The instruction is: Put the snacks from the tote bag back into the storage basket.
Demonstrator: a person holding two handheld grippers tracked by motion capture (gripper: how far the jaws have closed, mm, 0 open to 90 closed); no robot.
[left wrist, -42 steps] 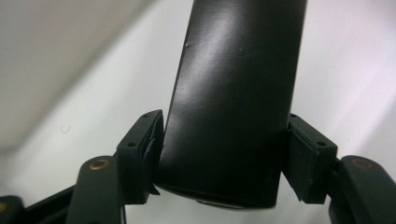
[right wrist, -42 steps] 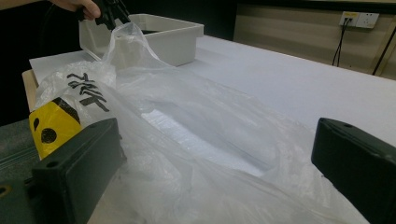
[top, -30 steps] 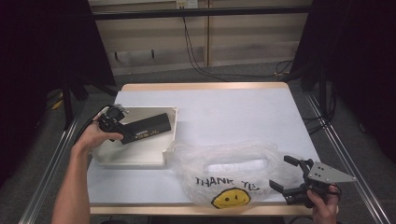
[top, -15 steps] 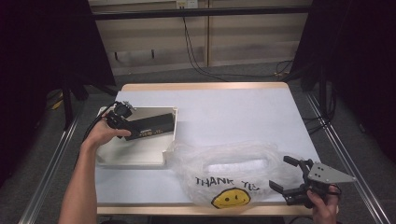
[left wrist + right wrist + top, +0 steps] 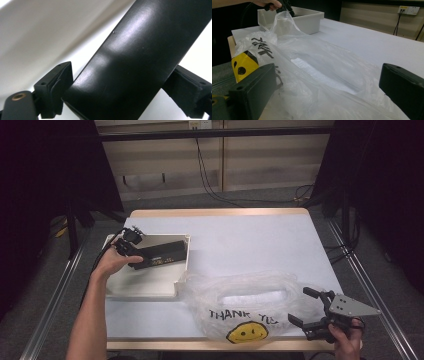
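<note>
Tray (image 5: 150, 285), a shallow, cream-white, rectangular plastic one, serves as my landmark; it sits on the pale grey table top (image 5: 260, 245), at that top's left edge in the high view. Inside the tray lies a long, flat, glossy black bar-shaped device (image 5: 161, 254), set slantwise toward the tray's far wall. My left gripper (image 5: 131, 251) is at the near-left end of this bar, over the tray's far left corner. In the left gripper view the bar's rounded end (image 5: 120, 82) lies between my two black jaws, which have just been opening: the left pad (image 5: 58, 87) stands just beside the bar's edge, and the right pad (image 5: 187, 92) is partly hidden behind it, so I cannot tell whether either is touching. The jaws are spread, not pinching.

To the right of the tray and nearer to me, touching its near right corner, lies a crumpled, translucent white plastic bag (image 5: 250, 305) printed with black letters and a yellow smiley face (image 5: 246, 332). My right gripper (image 5: 306, 311), with its grey three-cornered plate, is held at the bag's right end, well apart from the tray. In the right gripper view its jaws stand wide apart with the bag's film (image 5: 324, 75) lying between them and the tray (image 5: 307, 21) beyond the bag.
</note>
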